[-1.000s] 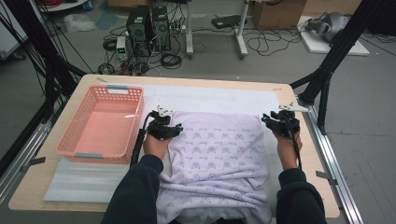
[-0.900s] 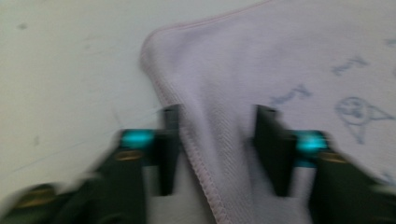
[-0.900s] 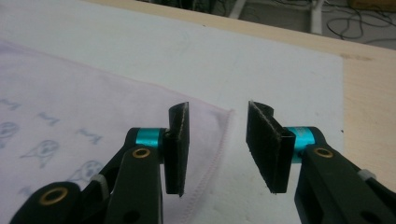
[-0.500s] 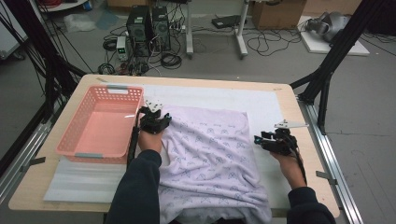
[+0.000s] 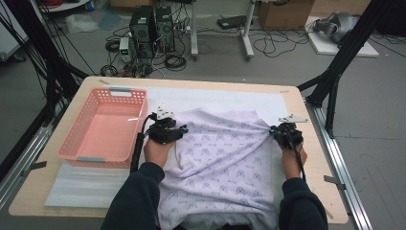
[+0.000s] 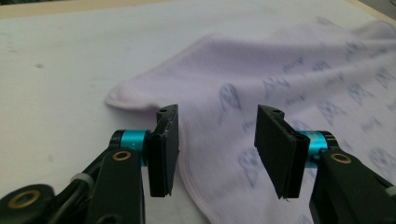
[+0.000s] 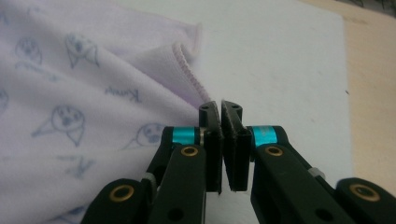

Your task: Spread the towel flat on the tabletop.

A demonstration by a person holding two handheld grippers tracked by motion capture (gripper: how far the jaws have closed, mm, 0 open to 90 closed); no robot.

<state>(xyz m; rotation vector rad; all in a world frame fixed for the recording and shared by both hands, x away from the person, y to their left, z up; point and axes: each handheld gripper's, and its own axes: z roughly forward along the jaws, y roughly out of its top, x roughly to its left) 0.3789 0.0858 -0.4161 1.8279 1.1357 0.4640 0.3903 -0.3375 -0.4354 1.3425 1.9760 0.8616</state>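
High view: lilac printed cloth (image 5: 225, 158) spread flat, unfolded. Right gripper (image 5: 286, 132), 3 o'clock, pinching cloth corner; left gripper (image 5: 165, 130), 9 o'clock, jaws apart over edge. Folding ahead; pink basket (image 5: 76, 146) waits.

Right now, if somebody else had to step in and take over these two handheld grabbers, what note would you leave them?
Left gripper: jaws open over the near-left corner of the lilac cloth, gripping nothing; they have just been opening.
Right gripper: jaws have just closed, seemingly pinching the cloth's hem at its right corner.
Cloth lies spread on the white mat, its near end hanging off the table edge. Pink basket sits empty at left.
Done: right corner seemingly gripped.
Left: grip the left corner; fold.
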